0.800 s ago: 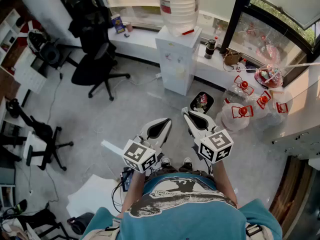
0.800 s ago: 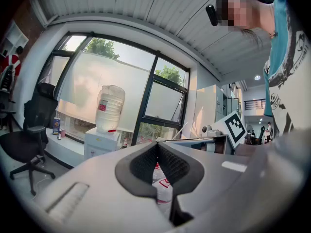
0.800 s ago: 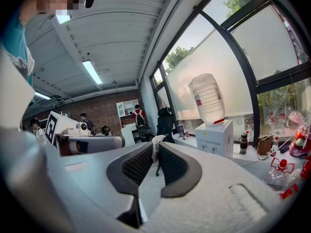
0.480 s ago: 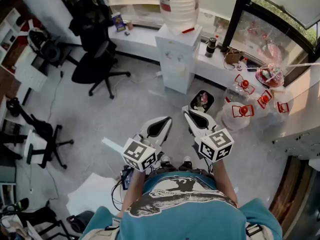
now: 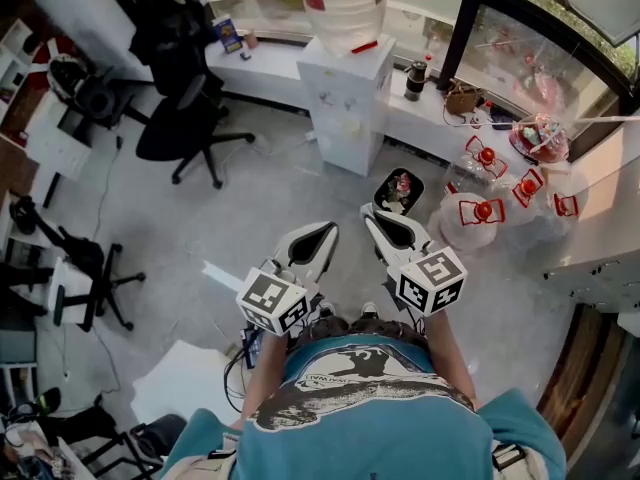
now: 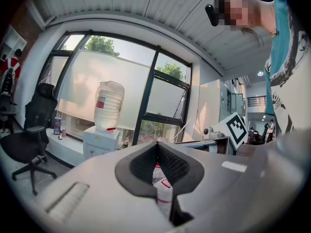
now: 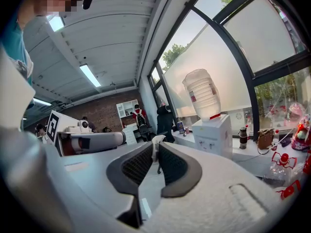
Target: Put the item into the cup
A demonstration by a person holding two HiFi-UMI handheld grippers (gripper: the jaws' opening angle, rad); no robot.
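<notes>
1. Left tongs (image 6: 157, 143): clenched, black ribbed pads touching at the tip, with only a narrow wedge-shaped gap lower down. Nothing gripped; clear jugs visible through the wedge.
2. Right tongs (image 7: 156, 146): almost closed, clamped on a small whitish item (image 7: 155, 139) pinched at the very tip of the pads. Item too small to make out its shape.
3. Both tongs held side by side in front of the body, above the grey floor (image 5: 270, 198), tips pointing toward the window side. Apart from each other, and in contact with no surface.
4. White water dispenser (image 5: 345, 108) against the window ledge (image 5: 270, 68), topped by a large inverted translucent bottle (image 5: 342, 3) bearing a red-and-white label. Fill level not readable.
5. Black bin (image 5: 381, 200) on the floor just to the right of the dispenser, beyond the tip of the right tongs. Contents: mixed litter with red bits.
6. Cluster of clear jugs (image 5: 470, 230) with red caps and red handles on the floor to the right of the bin, close to the glass. Contents not discernible.
7. Dark flask (image 5: 415, 80) upright on the ledge to the right of the dispenser, lid on, near a brown bag (image 5: 462, 98) on the same ledge. Inside of both hidden.
8. Small blue carton (image 5: 225, 35) upright on the ledge to the left of the dispenser, near the black office chair (image 5: 185, 128).
</notes>
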